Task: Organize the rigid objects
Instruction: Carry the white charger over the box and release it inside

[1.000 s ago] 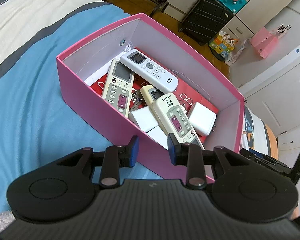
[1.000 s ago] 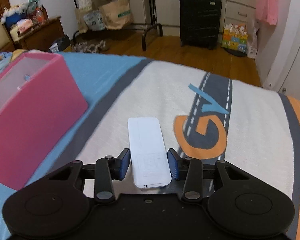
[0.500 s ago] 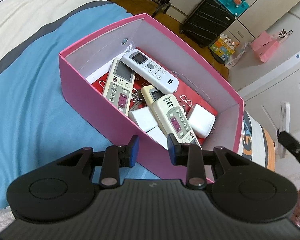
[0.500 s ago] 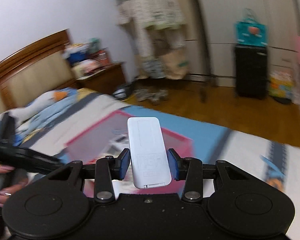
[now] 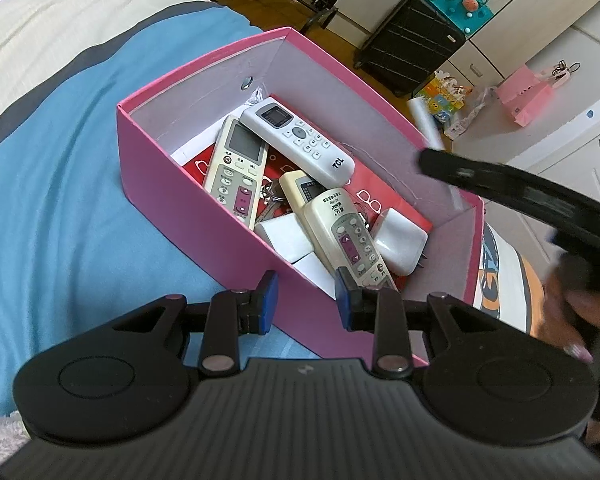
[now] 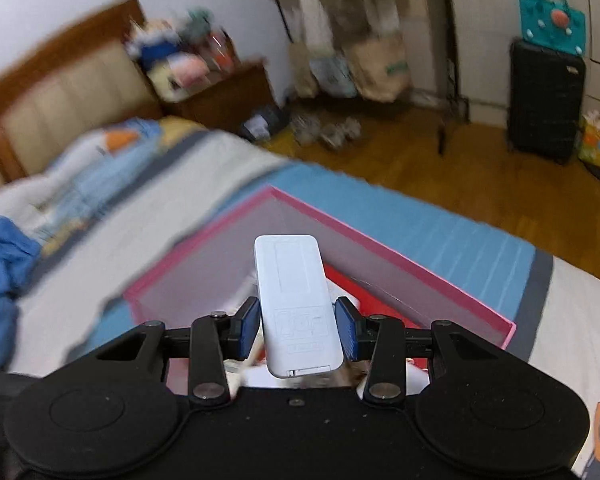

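Left gripper (image 5: 303, 300): black body, ribbed grey housing at six o'clock, two round black discs, silver pivot screws, blue pads on the jaws. Right gripper (image 6: 296, 322): same build, smooth speckled black housing, small centre screw. Hand (image 5: 580, 320) at three o'clock, blurred.

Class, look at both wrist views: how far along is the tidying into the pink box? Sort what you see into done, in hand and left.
Done: several remotes, including the TCL remote, and white chargers already lie in the pink box. In hand: the right gripper grips a plain white remote above the box. Left: lowering and releasing it. The left gripper is shut on nothing beside the box's near wall. Other loose items aren't visible.
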Tool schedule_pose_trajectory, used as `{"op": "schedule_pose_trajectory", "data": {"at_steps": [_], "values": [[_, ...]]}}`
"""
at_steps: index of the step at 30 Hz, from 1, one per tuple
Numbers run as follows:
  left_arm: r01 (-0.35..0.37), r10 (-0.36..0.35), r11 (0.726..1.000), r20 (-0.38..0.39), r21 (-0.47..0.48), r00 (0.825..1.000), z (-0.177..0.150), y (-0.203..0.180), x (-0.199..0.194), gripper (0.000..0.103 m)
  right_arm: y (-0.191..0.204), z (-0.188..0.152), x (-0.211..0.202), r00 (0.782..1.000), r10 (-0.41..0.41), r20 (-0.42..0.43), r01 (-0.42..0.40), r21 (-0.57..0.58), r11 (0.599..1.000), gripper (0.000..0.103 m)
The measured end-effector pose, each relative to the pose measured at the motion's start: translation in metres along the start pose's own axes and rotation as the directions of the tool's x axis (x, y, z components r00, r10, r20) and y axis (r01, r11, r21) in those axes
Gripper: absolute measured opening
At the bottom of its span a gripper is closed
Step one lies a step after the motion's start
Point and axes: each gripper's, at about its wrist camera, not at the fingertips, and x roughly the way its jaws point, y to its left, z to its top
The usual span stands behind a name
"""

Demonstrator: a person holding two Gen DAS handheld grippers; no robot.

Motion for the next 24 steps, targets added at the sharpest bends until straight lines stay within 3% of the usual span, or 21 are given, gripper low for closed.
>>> {"op": "schedule_pose_trajectory", "data": {"at_steps": [5,10,13,19,21,24], "values": [[0.006,-0.006,1.000,0.000,0.000,1.000,0.000,0.001,0.000,0.029,-0.003,0.009,0.041,0.988,-0.102,-0.116,0.100,-0.029,0.995,0.047],[0.014,-0.014,1.000,-0.004,-0.005,1.000,0.001,0.003,0.001,0.029,-0.001,0.014,0.063,0.965,-0.213,-0.154,0.193,-0.130,0.972,0.047],[0.017,-0.017,1.000,-0.005,-0.007,1.000,0.002,0.003,0.002,0.029,0.001,0.012,0.071,0.953,-0.241,-0.183,0.202,-0.208,0.957,0.047],[0.021,-0.021,1.000,-0.007,-0.010,1.000,0.002,0.004,0.002,0.030,0.012,0.002,0.033,0.968,-0.244,-0.055,0.226,-0.224,0.948,0.048],[0.023,-0.023,1.000,-0.010,-0.013,1.000,0.002,0.005,0.003,0.030,0.011,-0.008,0.006,0.973,-0.232,0.004,0.230,-0.154,0.961,0.049],[0.023,-0.023,1.000,-0.012,-0.015,1.000,0.002,0.004,0.003,0.030,0.008,-0.033,-0.030,0.985,-0.159,0.068,0.162,-0.043,0.986,0.050]]}}
